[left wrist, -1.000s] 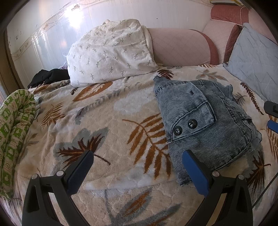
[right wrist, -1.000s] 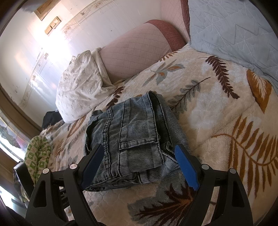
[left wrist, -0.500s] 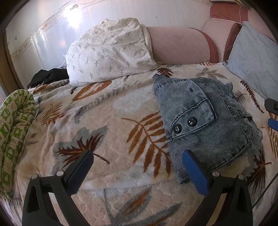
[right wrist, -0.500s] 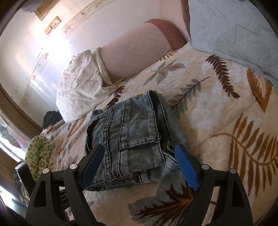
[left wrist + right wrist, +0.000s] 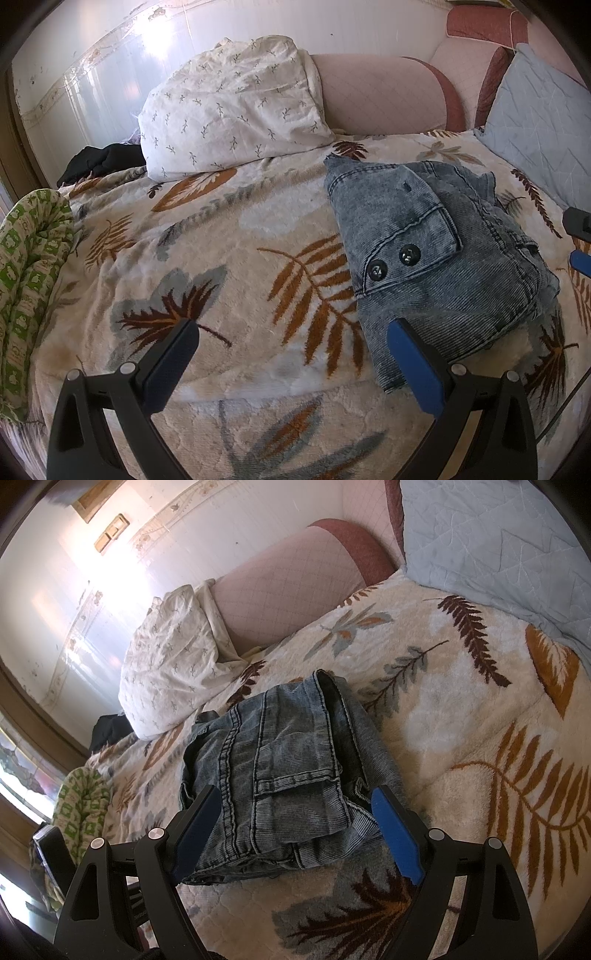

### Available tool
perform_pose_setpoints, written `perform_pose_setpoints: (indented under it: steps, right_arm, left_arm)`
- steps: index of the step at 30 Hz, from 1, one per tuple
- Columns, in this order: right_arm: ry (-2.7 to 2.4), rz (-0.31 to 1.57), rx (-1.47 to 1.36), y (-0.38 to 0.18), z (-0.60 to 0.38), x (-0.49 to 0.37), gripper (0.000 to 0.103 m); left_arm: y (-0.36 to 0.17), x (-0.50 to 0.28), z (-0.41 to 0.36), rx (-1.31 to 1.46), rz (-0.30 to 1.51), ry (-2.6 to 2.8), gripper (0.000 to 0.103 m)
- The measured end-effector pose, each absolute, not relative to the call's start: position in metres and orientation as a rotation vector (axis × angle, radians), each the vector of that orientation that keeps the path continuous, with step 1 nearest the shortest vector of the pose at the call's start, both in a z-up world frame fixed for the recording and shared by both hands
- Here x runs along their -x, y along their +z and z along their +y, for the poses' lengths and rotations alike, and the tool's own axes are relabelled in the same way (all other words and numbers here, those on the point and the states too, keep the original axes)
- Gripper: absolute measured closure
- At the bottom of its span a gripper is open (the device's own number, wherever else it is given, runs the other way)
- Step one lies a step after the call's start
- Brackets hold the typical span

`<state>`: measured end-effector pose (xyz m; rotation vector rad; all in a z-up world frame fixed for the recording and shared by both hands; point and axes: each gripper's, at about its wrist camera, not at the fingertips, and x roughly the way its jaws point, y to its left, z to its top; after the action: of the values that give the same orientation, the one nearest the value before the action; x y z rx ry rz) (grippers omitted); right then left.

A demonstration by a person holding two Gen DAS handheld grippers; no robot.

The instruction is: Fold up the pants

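Both tools stand open and empty. Your right tool (image 5: 295, 812) is nearer (straddling the near edge) of the folded pants (image 5: 291, 771) on the bed (image 5: 461, 709); they lie right of your left tool (image 5: 291, 347).

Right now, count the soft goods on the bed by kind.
Folded denim pants: 1
Leaf-print blanket: 1
White sprig-print pillow: 1
Pale blue quilted pillow: 1
Green-patterned cloth: 1
Black garment: 1
Total: 6
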<state>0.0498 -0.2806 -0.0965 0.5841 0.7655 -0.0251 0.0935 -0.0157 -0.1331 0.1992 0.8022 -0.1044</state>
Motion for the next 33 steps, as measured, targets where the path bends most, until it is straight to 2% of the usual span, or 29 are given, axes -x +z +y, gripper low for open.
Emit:
perform_pose_setpoints:
  steps: [33]
  right_arm:
    - [-0.016, 0.776, -0.589, -0.099, -0.280, -0.051, 0.019]
  left_arm:
    - [-0.147, -0.098, -0.015, -0.203, 0.828, -0.082, 0.000]
